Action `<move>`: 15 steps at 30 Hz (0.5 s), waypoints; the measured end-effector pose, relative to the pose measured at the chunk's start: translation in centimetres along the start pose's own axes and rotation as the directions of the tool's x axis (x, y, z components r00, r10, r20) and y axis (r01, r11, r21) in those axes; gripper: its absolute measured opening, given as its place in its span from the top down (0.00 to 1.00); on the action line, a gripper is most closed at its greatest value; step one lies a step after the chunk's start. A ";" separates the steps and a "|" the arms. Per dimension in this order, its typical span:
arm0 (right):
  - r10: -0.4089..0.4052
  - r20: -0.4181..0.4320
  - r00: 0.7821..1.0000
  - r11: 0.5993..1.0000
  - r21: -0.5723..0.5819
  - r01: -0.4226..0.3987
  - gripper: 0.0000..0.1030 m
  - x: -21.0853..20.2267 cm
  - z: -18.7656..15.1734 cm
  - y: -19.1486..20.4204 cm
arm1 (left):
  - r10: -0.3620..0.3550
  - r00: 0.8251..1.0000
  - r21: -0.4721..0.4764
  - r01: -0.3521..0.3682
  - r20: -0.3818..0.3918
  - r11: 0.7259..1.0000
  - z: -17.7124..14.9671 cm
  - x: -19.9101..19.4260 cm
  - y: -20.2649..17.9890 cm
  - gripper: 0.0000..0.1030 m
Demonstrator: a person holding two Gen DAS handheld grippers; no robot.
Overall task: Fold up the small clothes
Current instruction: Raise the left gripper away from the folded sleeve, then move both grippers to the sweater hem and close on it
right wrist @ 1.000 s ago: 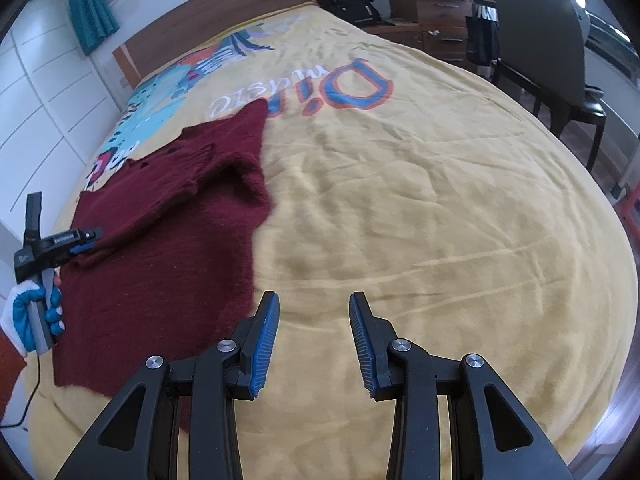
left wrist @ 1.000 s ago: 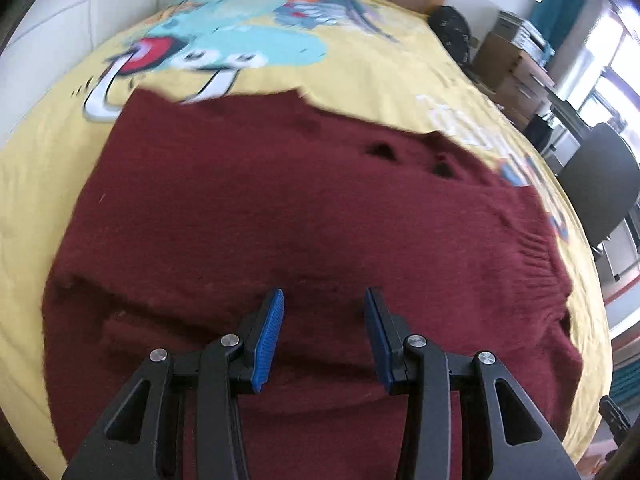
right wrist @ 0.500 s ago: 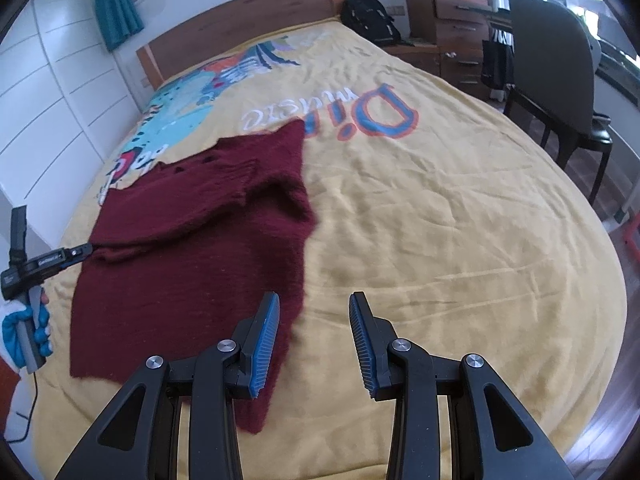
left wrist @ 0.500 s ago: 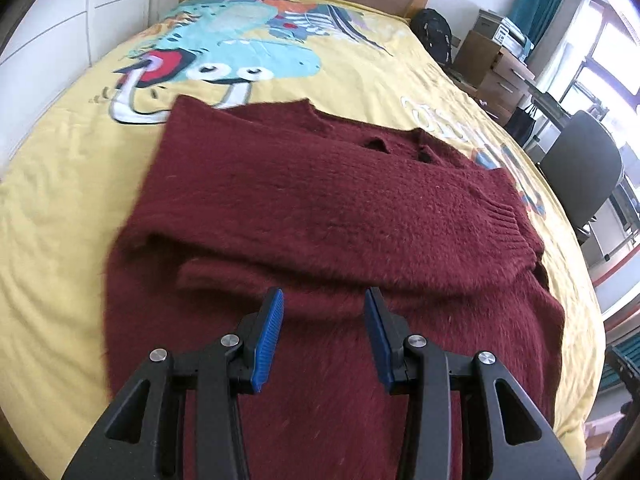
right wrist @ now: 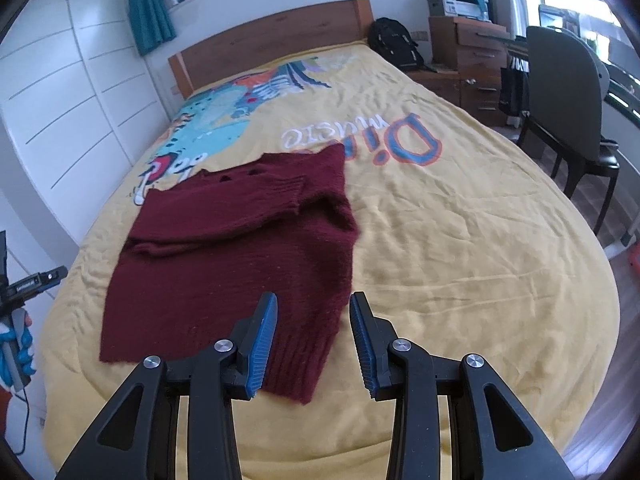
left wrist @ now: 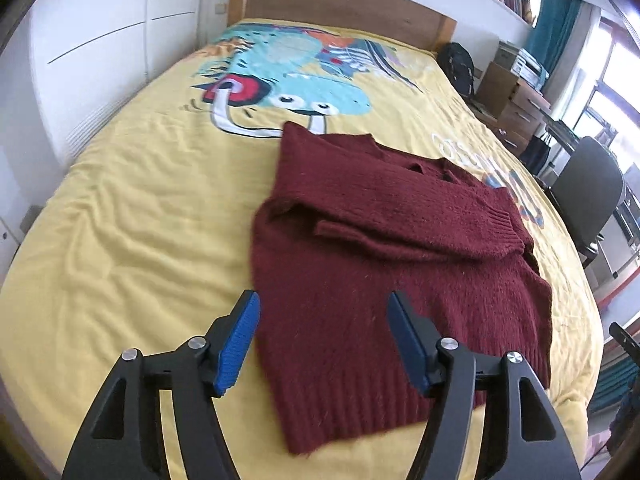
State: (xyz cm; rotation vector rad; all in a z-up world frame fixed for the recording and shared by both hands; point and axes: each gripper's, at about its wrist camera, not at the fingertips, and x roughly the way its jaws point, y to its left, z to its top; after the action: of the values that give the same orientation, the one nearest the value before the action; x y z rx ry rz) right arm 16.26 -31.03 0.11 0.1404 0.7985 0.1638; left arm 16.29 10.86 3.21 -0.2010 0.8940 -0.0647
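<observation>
Right wrist view, largest item: bed (right wrist: 460, 240) with yellow printed cover, filling the frame. Maroon sweater (right wrist: 240, 248), centre-left, lying flat on the cover; both sleeves folded across the chest, hem nearest the camera. Left wrist view: same sweater (left wrist: 380, 260), centre-right, ribbed hem (left wrist: 352, 412) at lower centre. Right gripper (right wrist: 314, 344), bottom centre, fingers narrowly apart, nothing between them, above the hem corner. Left gripper (left wrist: 324, 344), bottom centre, fingers wide, having just been opening, empty, clear of the cloth. Progress: sleeve folds appear done; body fold, hem toward collar, judged outstanding.
</observation>
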 end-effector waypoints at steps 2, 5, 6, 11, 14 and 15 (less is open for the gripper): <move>0.008 0.006 1.000 1.000 -0.004 -0.008 0.61 -0.6 -0.3 0.4 | 0.010 1.000 -0.008 -0.009 0.010 1.000 -0.8 -1.4 0.4 0.41; 0.018 0.007 1.000 1.000 -0.015 -0.018 0.55 -1.2 -0.8 1.0 | 0.016 1.000 -0.023 -0.015 0.026 1.000 -2.0 -3.2 1.0 0.36; 0.021 0.003 1.000 1.000 -0.019 -0.021 0.54 -1.2 -1.1 1.1 | 0.014 0.999 -0.030 -0.014 0.031 0.999 -2.4 -3.6 1.2 0.34; 0.021 -0.019 1.000 1.000 -0.018 -0.022 0.54 -0.7 -2.0 1.2 | 0.008 1.000 -0.077 -0.006 0.016 0.997 -5.0 -4.3 2.4 0.34; 0.017 -0.046 0.999 1.000 -0.011 -0.017 0.54 0.3 -2.6 1.0 | -0.005 1.000 -0.107 0.003 -0.018 0.994 -6.2 -3.3 2.9 0.34; 0.014 -0.056 0.998 1.000 -0.009 -0.015 0.53 0.7 -2.8 0.8 | -0.008 1.000 -0.117 0.005 -0.030 0.993 -6.6 -2.8 3.1 0.33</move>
State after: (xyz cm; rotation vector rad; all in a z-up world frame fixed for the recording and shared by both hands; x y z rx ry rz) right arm 14.65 -29.91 -2.15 0.1334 0.8527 0.1857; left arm 9.29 13.29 0.75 -0.3134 0.9288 -0.0214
